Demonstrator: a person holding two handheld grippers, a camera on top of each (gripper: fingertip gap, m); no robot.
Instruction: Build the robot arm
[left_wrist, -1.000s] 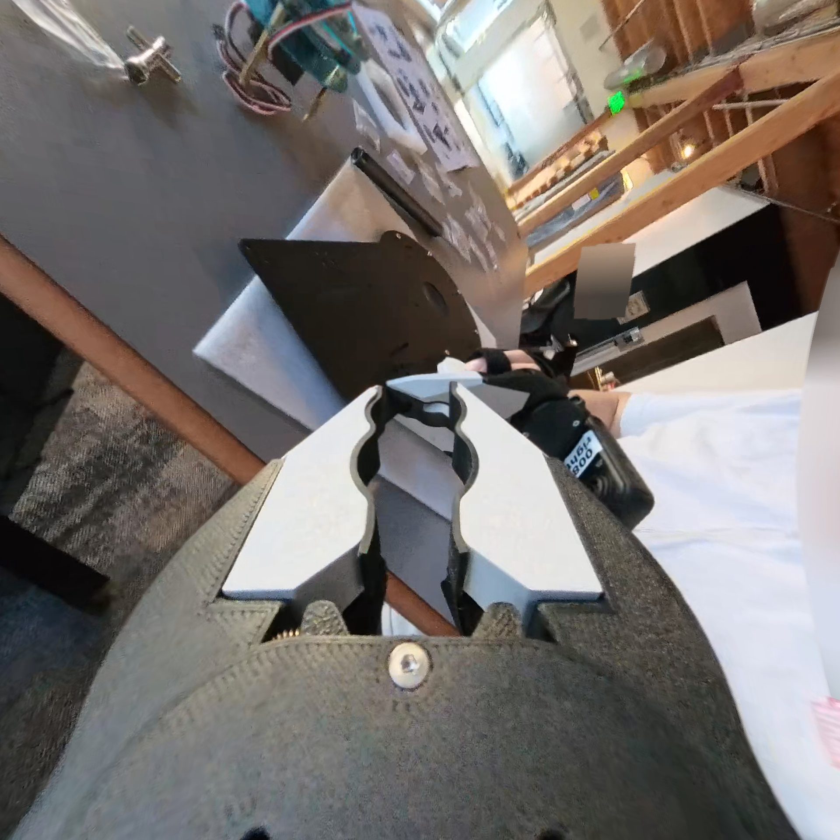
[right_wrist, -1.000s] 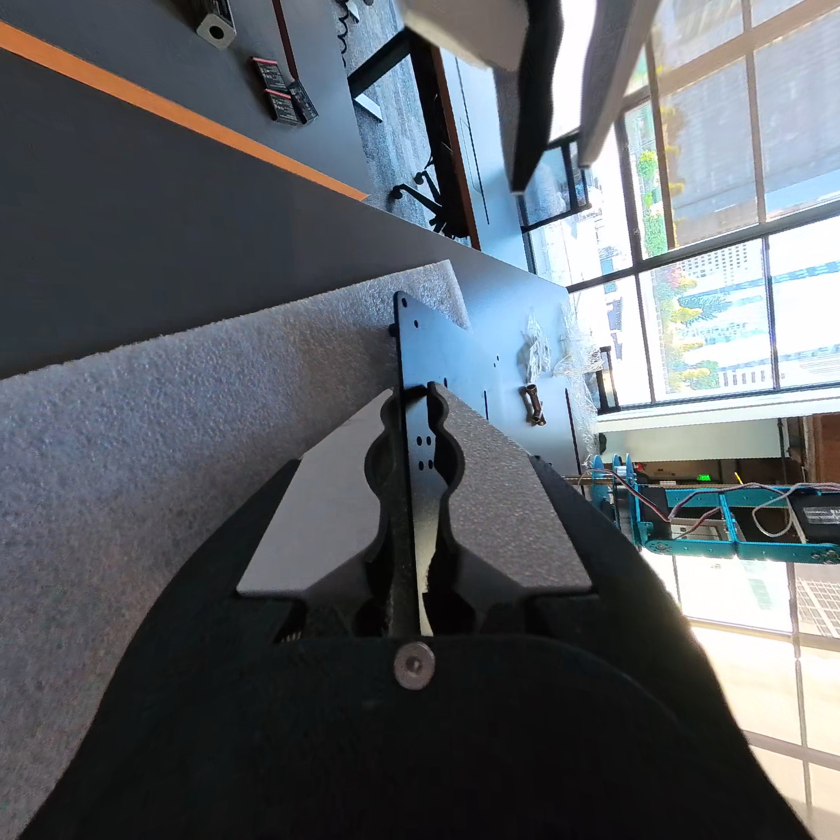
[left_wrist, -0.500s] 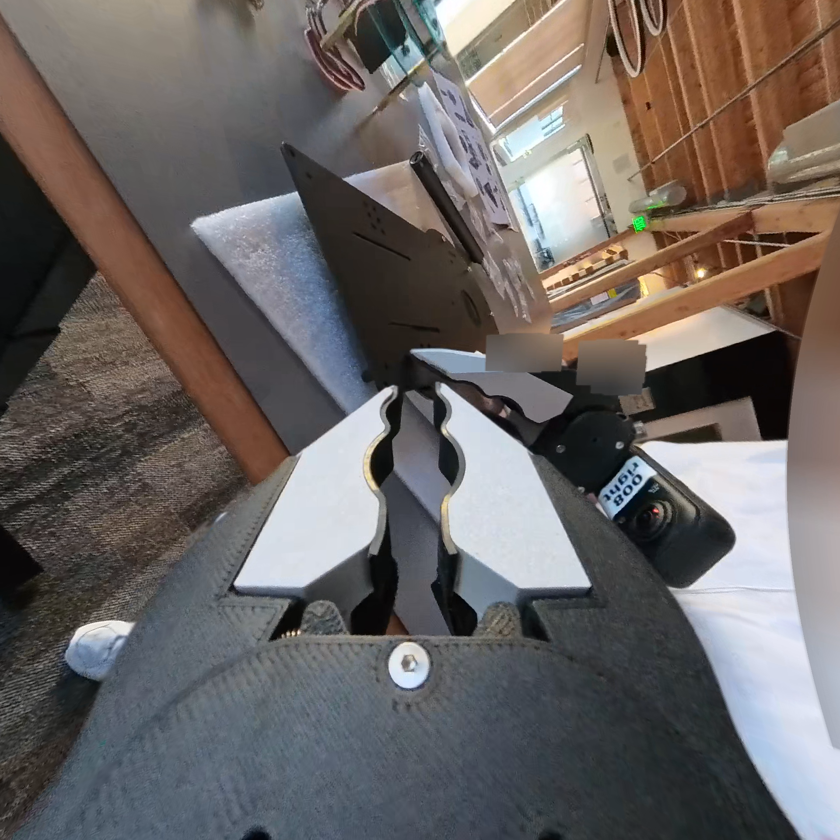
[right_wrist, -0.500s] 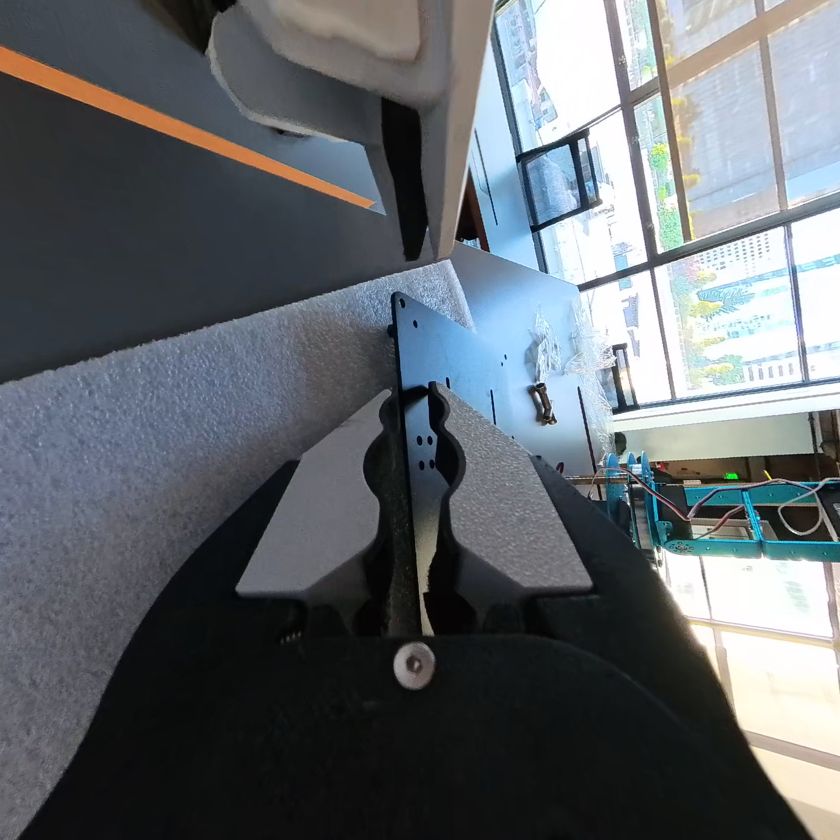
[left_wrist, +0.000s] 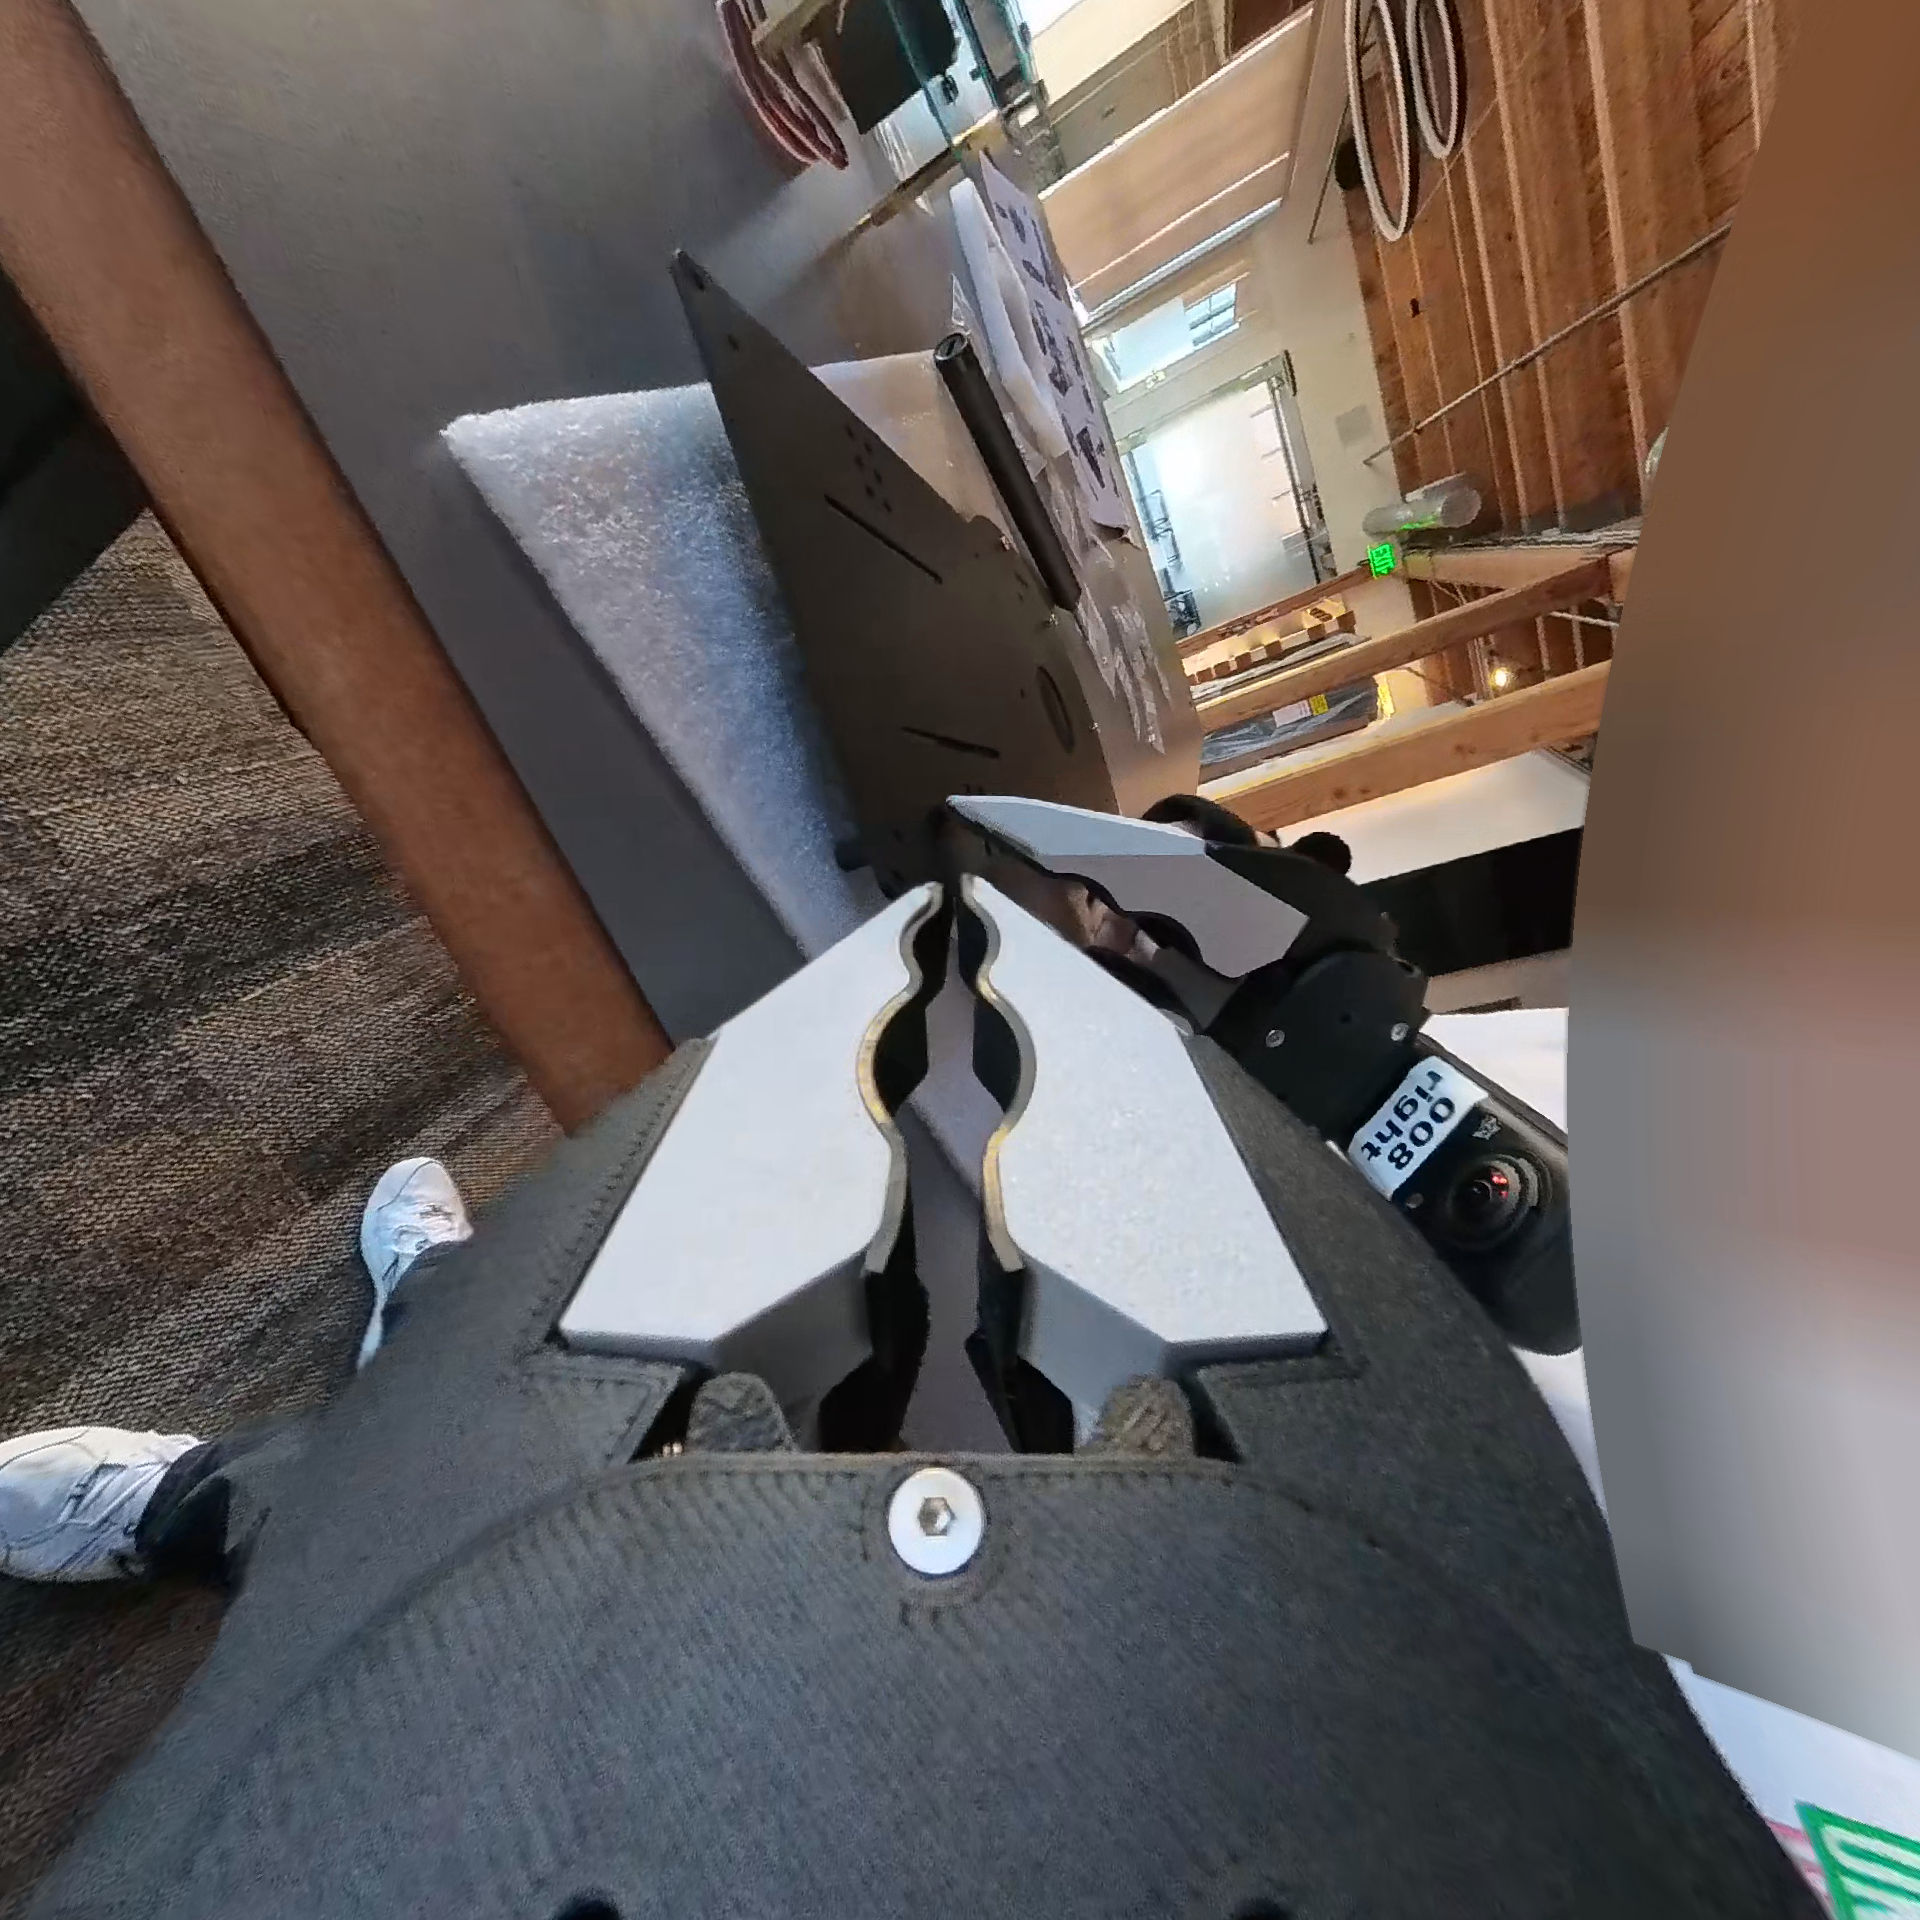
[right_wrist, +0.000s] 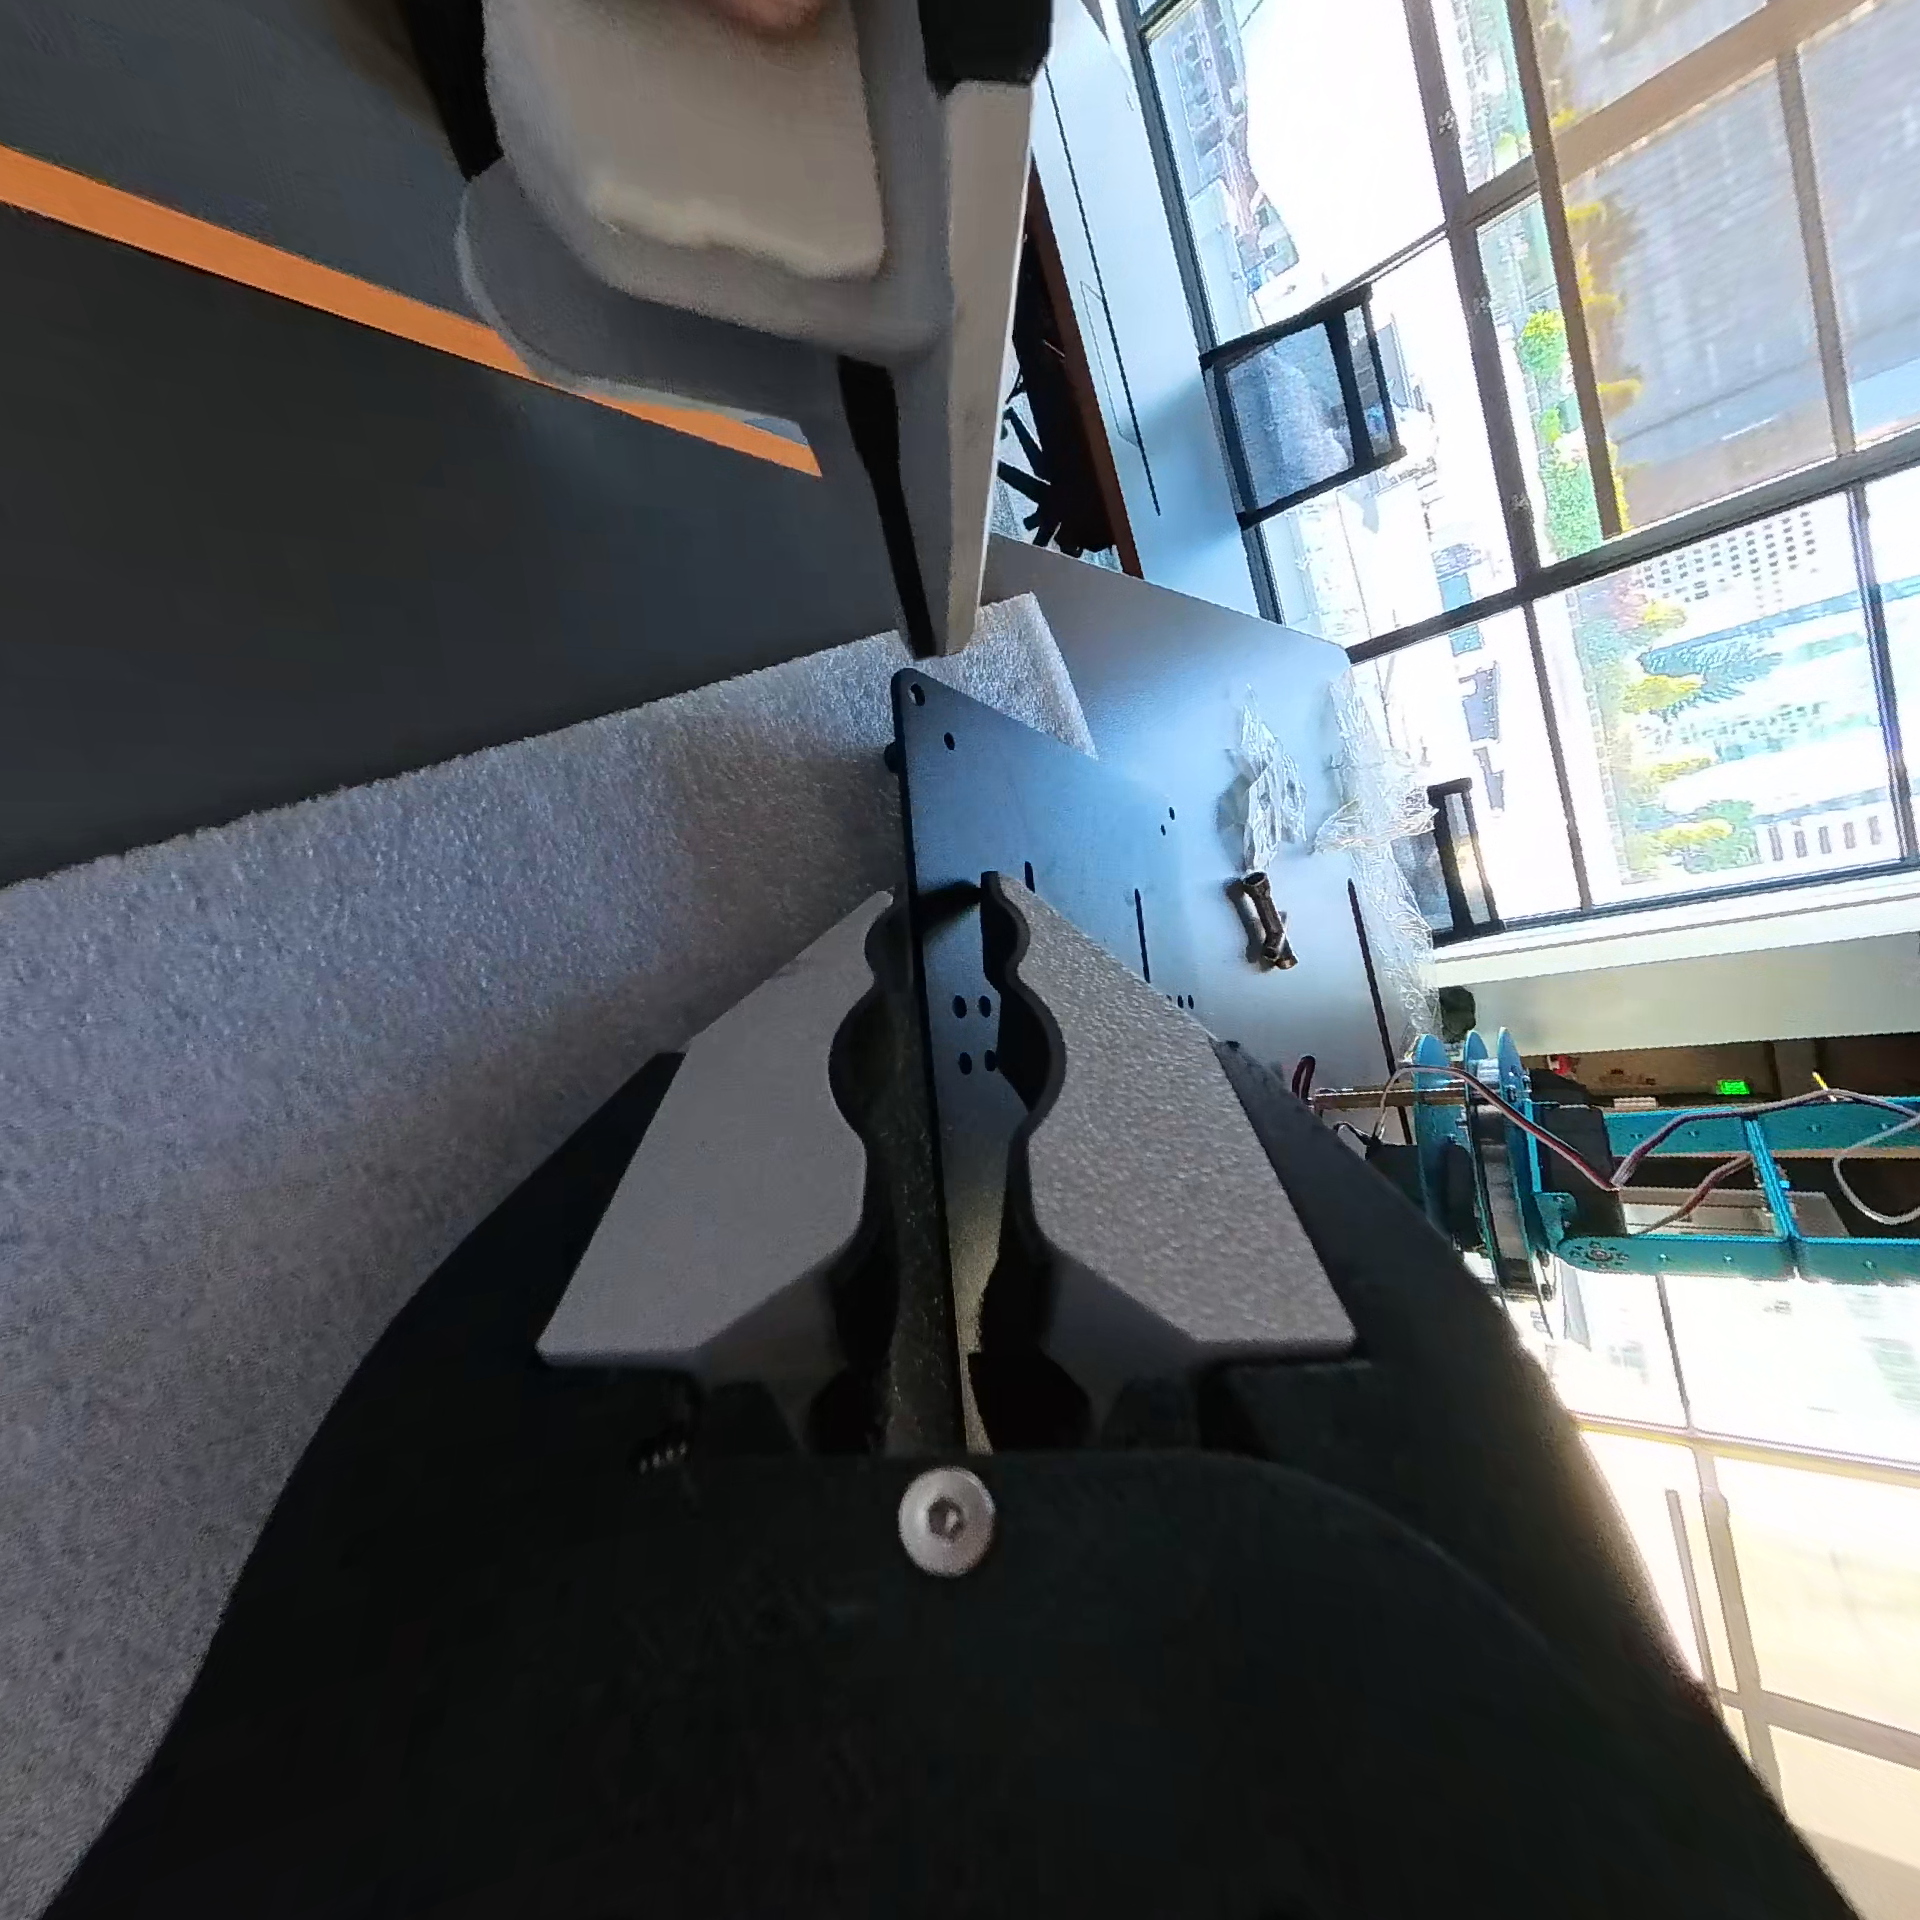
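A thin black metal plate (left_wrist: 914, 582) with holes and slots stands tilted on edge over a white foam sheet (left_wrist: 665, 561). My right gripper (right_wrist: 935, 894) is shut on the plate's (right_wrist: 1039, 831) near edge; the plate runs between its jaws. It also shows in the left wrist view (left_wrist: 966, 821), clamped on the plate. My left gripper (left_wrist: 954, 894) is closed to a narrow slit, its tips just at the plate's lower corner, beside the right gripper's tips. I see nothing held between its jaws. It shows in the right wrist view (right_wrist: 930, 634), tips at the plate's far corner.
The foam (right_wrist: 416, 987) lies on a grey table with a wooden edge (left_wrist: 312, 623). A black rod (left_wrist: 997, 468) and printed sheets (left_wrist: 1039, 301) lie beyond the plate. A teal wired frame (right_wrist: 1662, 1195), clear bags (right_wrist: 1268, 790) and a small metal part (right_wrist: 1262, 925) sit farther off. A shoe (left_wrist: 410, 1236) is on the carpet. My hands' fingertips stand some 4 centimetres from each other.
My left gripper moved in to the plate's corner and its jaws closed from a clear gap to a slit. The right gripper kept its hold and tilted the plate up further.
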